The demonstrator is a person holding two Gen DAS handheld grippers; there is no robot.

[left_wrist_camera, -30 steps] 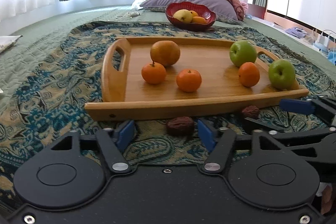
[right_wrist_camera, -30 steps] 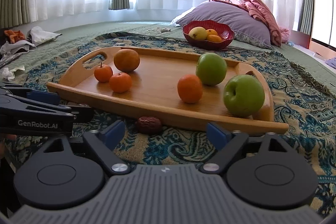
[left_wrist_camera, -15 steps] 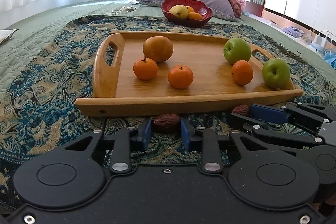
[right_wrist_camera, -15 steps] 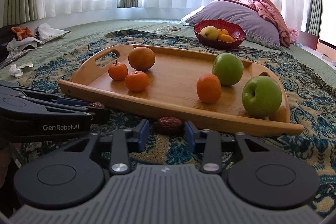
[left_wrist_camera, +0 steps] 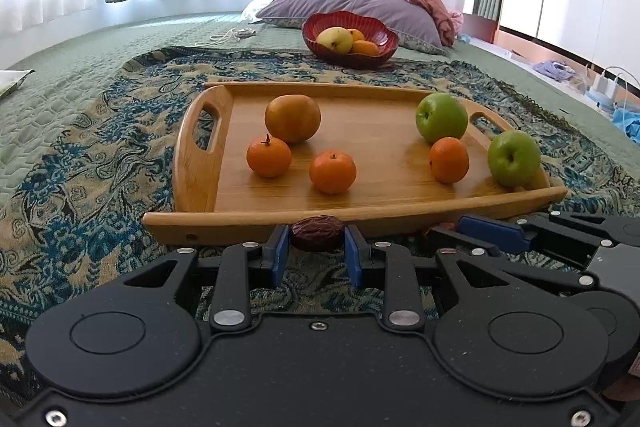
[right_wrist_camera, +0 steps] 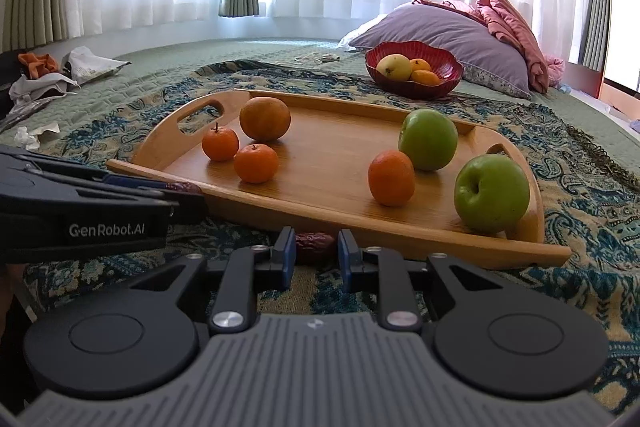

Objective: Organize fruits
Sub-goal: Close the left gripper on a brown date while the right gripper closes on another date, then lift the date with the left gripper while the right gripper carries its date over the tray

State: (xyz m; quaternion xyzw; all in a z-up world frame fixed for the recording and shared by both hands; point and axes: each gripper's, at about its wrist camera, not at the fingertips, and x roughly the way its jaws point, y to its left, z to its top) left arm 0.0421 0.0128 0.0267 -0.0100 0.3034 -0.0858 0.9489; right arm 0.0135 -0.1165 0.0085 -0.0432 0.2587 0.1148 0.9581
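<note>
L gripper (left_wrist_camera: 316, 251) pinching one date (left_wrist_camera: 317, 233), R gripper (right_wrist_camera: 316, 254) pinching another date (right_wrist_camera: 315, 242), both by tray (left_wrist_camera: 200, 223) edge, ready to lift.

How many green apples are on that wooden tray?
2. One green apple sits toward the far right of the wooden tray, near its handle; the other green apple is at the near right corner. None seems hidden.

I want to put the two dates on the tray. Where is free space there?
The wooden tray is bare in the middle, between the left mandarin and the right mandarin, and along its back rim. Both ends are crowded with fruit.
</note>
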